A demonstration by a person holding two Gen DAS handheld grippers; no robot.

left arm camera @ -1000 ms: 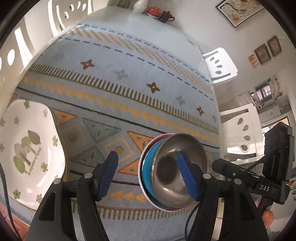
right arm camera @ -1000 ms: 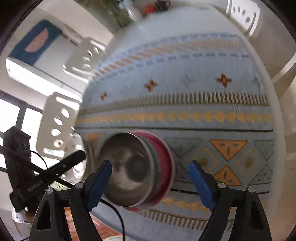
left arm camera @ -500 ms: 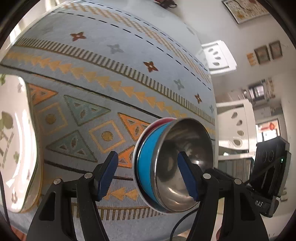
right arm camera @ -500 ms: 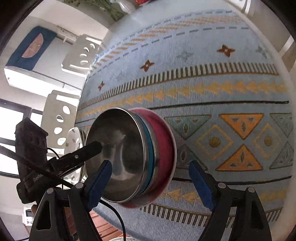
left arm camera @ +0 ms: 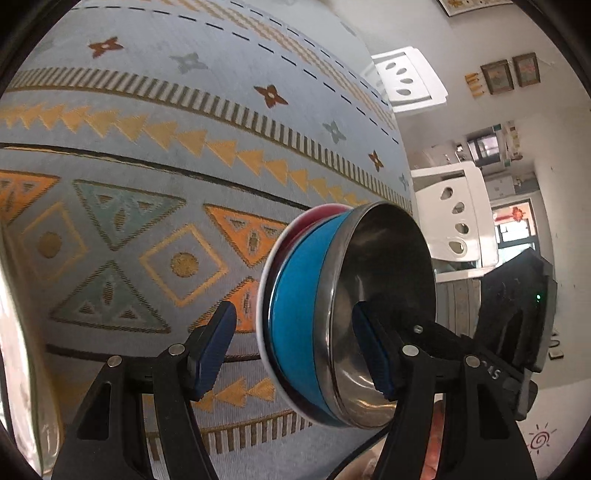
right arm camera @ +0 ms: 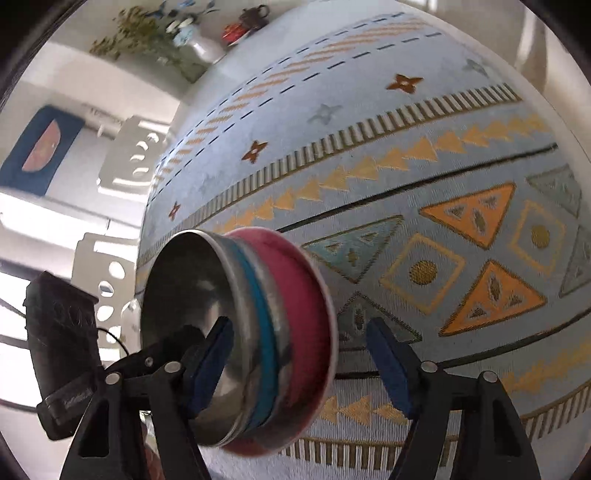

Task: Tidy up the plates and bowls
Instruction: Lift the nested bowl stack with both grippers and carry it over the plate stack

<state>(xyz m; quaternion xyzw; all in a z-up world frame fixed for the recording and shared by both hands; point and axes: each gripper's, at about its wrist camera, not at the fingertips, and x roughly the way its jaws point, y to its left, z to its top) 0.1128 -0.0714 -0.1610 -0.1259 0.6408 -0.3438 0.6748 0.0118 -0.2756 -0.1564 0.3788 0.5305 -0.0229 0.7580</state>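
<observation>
- Patterned cloth [left arm camera: 155, 122] in pale blue with orange triangles, diamonds and striped bands covers the desk [right arm camera: 424, 155].
- White chairs [left arm camera: 454, 218] with oval cut-outs stand off the desk's right edge in the left wrist view; framed pictures [left arm camera: 511, 72] hang on the wall behind them.
- At the desk's far edge, in the right wrist view, sit a vase of flowers [right arm camera: 184, 33] and a dark teapot [right arm camera: 255, 14].
- Nested bowls [left arm camera: 347, 306]: a steel bowl [right arm camera: 181, 317] innermost, a blue bowl [left arm camera: 299, 314] around it, a red bowl [right arm camera: 306, 325] outermost. The stack is tipped on its side near the desk's near edge; whether it touches the cloth cannot be told.
- Left gripper [left arm camera: 295, 350]: fingers apart, straddling the stack's rim, one blue pad [left arm camera: 373, 354] inside the steel bowl, the other pad clear of the outer wall.
- Right gripper [right arm camera: 306, 369]: fingers apart, straddling the opposite rim, one pad [right arm camera: 210, 362] against the steel interior, the other just beside the red wall with a gap showing.
</observation>
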